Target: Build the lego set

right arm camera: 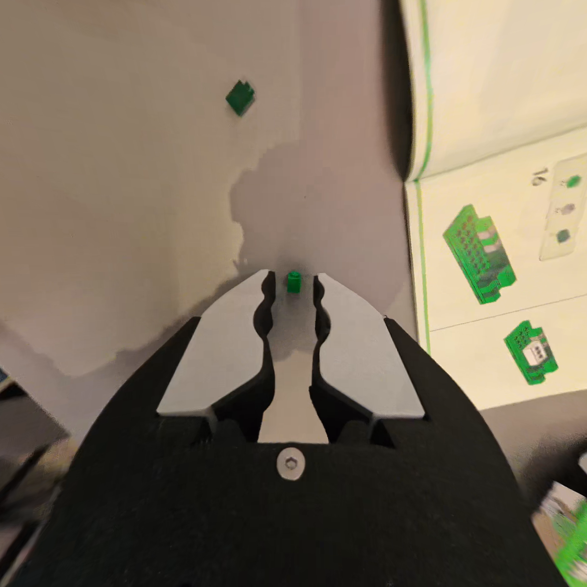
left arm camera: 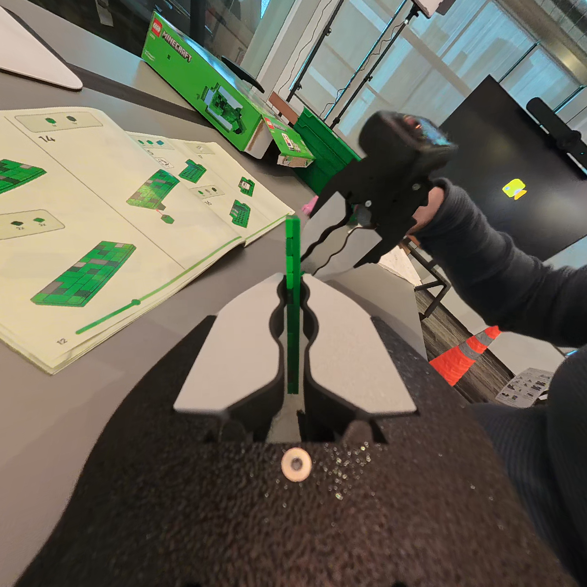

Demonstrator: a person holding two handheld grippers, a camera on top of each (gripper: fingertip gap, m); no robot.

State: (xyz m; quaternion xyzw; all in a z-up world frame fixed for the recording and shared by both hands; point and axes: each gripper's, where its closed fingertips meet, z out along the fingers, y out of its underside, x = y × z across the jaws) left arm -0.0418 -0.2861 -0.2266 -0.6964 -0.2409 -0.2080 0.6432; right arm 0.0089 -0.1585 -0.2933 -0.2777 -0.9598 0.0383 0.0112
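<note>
Left gripper (left arm camera: pixel 293 279) jaws clamped on green brick plate (left arm camera: pixel 292 247), edge-on above table (left arm camera: pixel 63 444). Right gripper (right arm camera: pixel 293 276) jaws apart, small green brick (right arm camera: pixel 293 282) between, untouched; booklet (right arm camera: pixel 495 286) beside.

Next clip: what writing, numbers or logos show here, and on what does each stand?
I do not quote writing; here is where it stands.
Green box: a logo and title on its side, legible.
Open booklet: step, page and part-count numbers, legible; blurred in the right wrist view.
Sheet on the floor: too small to read.
Black screen: yellow icon only.
</note>
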